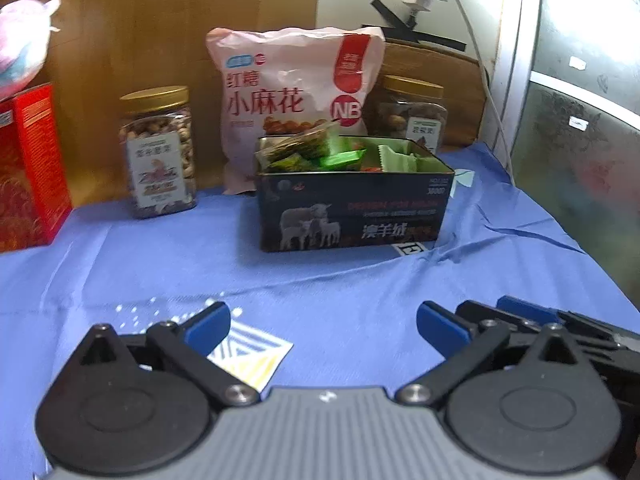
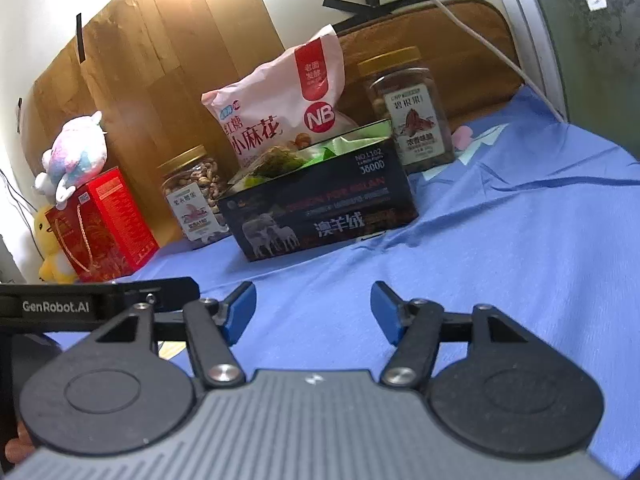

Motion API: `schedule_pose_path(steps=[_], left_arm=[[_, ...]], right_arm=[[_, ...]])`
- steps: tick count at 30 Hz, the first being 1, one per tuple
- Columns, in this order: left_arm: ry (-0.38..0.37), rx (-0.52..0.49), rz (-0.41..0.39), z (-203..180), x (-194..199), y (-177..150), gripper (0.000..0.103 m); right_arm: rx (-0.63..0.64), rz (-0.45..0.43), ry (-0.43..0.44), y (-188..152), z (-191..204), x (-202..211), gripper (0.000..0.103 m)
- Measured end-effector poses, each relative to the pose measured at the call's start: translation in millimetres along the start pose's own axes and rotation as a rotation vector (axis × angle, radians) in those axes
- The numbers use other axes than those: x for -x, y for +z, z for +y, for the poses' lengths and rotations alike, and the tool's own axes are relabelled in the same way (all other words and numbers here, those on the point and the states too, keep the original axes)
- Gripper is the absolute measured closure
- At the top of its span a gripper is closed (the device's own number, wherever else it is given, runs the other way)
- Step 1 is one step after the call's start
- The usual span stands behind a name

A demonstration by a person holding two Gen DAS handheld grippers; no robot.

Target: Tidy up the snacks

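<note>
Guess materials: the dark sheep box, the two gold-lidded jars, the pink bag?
Dark box: likely printed tin, thin rolled rim, slight sheen; coated card possible. Left jar and right jar: clear plastic probably, contents visible through the walls, gold lids metal or plastic. Pink bag: glossy plastic film, crinkled with highlights.

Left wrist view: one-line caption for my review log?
Open left gripper above the blue cloth, facing a snack-filled tin, pink bag and two jars behind.

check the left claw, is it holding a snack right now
No, the left claw is open with only the blue cloth between its pads, well short of the tin box.
</note>
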State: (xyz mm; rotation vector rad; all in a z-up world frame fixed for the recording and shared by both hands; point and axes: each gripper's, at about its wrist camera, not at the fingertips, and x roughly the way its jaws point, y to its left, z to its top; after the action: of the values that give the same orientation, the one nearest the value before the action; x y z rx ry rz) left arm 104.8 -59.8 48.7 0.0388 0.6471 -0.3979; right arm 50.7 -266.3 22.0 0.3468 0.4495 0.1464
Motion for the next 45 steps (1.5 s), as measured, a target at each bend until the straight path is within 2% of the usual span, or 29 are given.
schedule_pose_path(steps=[4,7,14,20,34,45], left_arm=[[0.032,0.03,0.021,6,5,-6,0.0],[0.077,0.027,0.034,7,8,-11,0.0],[0.156,0.03,-0.021,11,18,-20,0.0],[0.192,0.011,-0.061,10,24,-22,0.0],[0.183,-0.06,-0.061,-6,23,-24,0.0],[0.222,-0.081,-0.075,-11,26,-26,0.0]], right_arm=[[-0.003,-0.009,0.0,-4,5,7,0.034],[0.0,-0.02,0.007,-6,9,13,0.024],[0.022,-0.054,0.002,-10,18,25,0.023],[0.014,-0.068,0.001,-12,19,29,0.022],[-0.005,-0.095,0.001,-11,16,36,0.021],[-0.015,-0.106,-0.002,-11,16,38,0.021]])
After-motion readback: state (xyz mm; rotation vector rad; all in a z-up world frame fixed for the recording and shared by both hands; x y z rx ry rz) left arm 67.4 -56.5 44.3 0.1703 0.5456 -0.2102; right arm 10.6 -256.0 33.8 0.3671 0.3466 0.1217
